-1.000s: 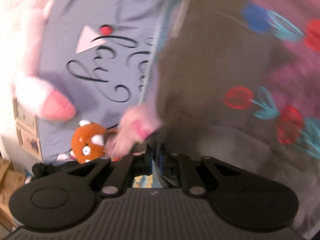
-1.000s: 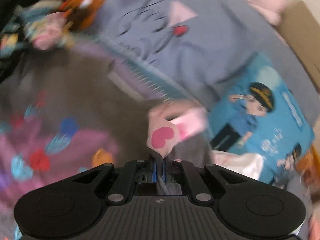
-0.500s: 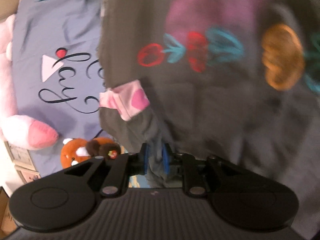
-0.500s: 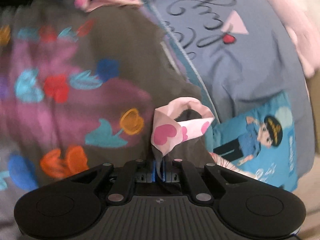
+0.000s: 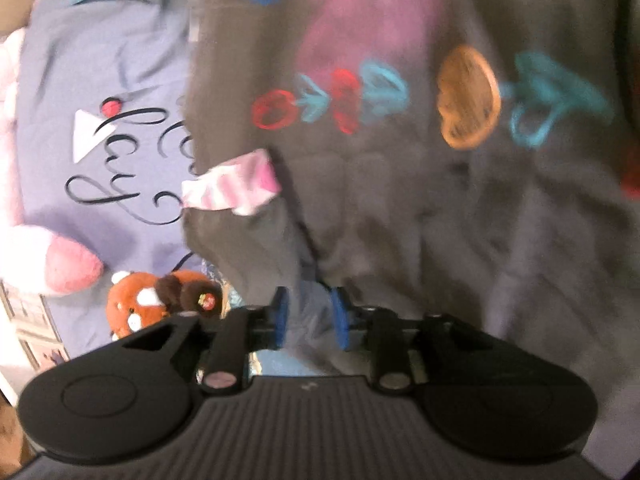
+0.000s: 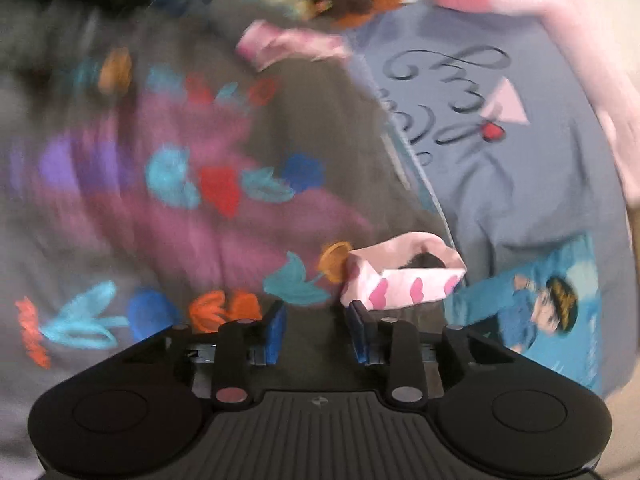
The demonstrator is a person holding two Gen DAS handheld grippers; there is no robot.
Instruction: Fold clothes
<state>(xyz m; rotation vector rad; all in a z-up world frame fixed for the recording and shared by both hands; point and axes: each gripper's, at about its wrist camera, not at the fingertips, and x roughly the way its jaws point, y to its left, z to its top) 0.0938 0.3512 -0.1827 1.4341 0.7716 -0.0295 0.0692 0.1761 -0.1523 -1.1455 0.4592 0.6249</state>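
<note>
A dark grey sweatshirt [image 5: 400,200] with a colourful flower print lies spread on a blue-grey bed sheet [image 5: 100,80]. In the left wrist view my left gripper [image 5: 310,316] is open at the garment's near edge, and a fold of fabric still lies between its blue pads [image 5: 280,318]. One pink heart-print cuff [image 5: 232,186] sits just ahead on the left. In the right wrist view my right gripper [image 6: 316,326] is open over the sweatshirt [image 6: 320,128], with nothing between its pads. A pink cuff [image 6: 400,276] rests against the right pad, and the other cuff [image 6: 288,44] lies far ahead.
A red-panda plush [image 5: 148,304] and a pink plush limb [image 5: 52,256] lie left of the garment. A blue cartoon-print cushion [image 6: 540,308] sits at the right in the right wrist view. The sheet carries black script lettering [image 6: 448,80].
Both grippers were shut on the sweatshirt fabric and have opened. The right one has let go of the cuff. The garment has come down flat on the bed.
</note>
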